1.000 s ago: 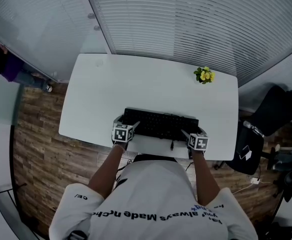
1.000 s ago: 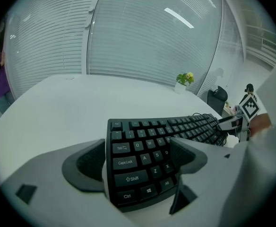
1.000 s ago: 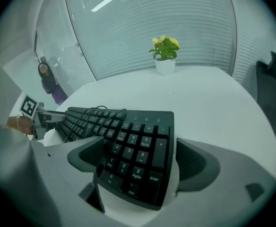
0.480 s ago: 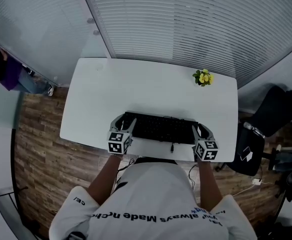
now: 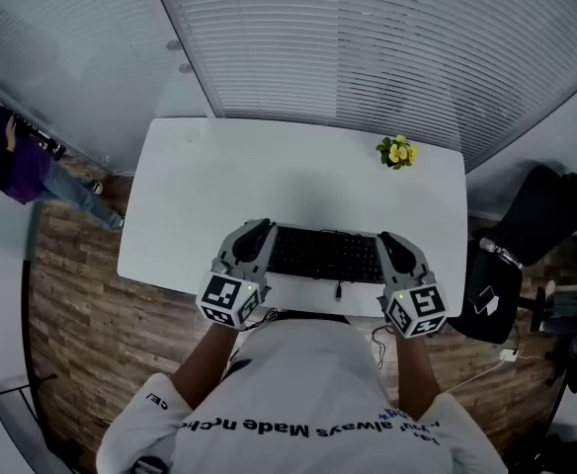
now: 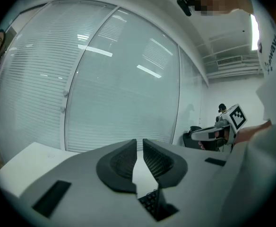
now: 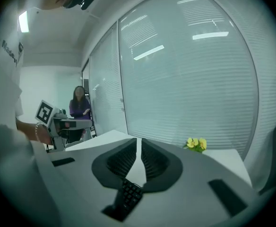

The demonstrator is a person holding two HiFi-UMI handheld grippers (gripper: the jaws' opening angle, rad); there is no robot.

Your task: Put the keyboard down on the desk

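The left gripper (image 6: 139, 143) and right gripper (image 7: 139, 142) each have jaws closing, almost together, with nothing between them. A black keyboard (image 5: 323, 255) lies flat between the grippers, along the white table's (image 5: 269, 166) near edge. Open tabletop stretches beyond it to yellow flowers (image 5: 398, 151) at the far right corner.

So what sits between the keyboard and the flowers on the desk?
Nothing. In the head view, the stretch of white desk between the keyboard and the flowers is bare.
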